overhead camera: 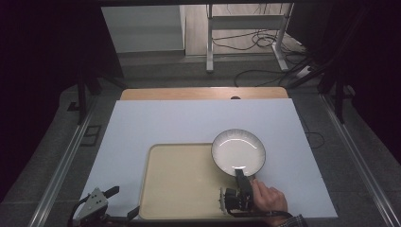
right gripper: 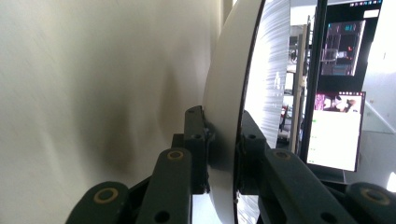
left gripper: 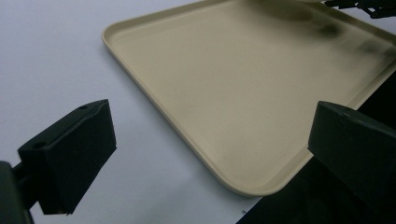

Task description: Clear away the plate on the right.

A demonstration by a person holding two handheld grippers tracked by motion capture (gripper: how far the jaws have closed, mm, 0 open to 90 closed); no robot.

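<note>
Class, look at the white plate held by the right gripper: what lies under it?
Under the plate lies the far right corner of the beige tray and some white table cover. The right gripper clamps the plate's near rim. The tray corner beneath is hidden.

tray [overhead camera: 179, 184] on sheet [overhead camera: 189, 123] at table's near edge, plate [overhead camera: 238, 152] over tray's far right corner, its near rim between right gripper [overhead camera: 239, 174] jaws, left gripper [overhead camera: 124, 203] near tray's near left corner, jaws apart, sheet on table [overhead camera: 203, 93]
</note>
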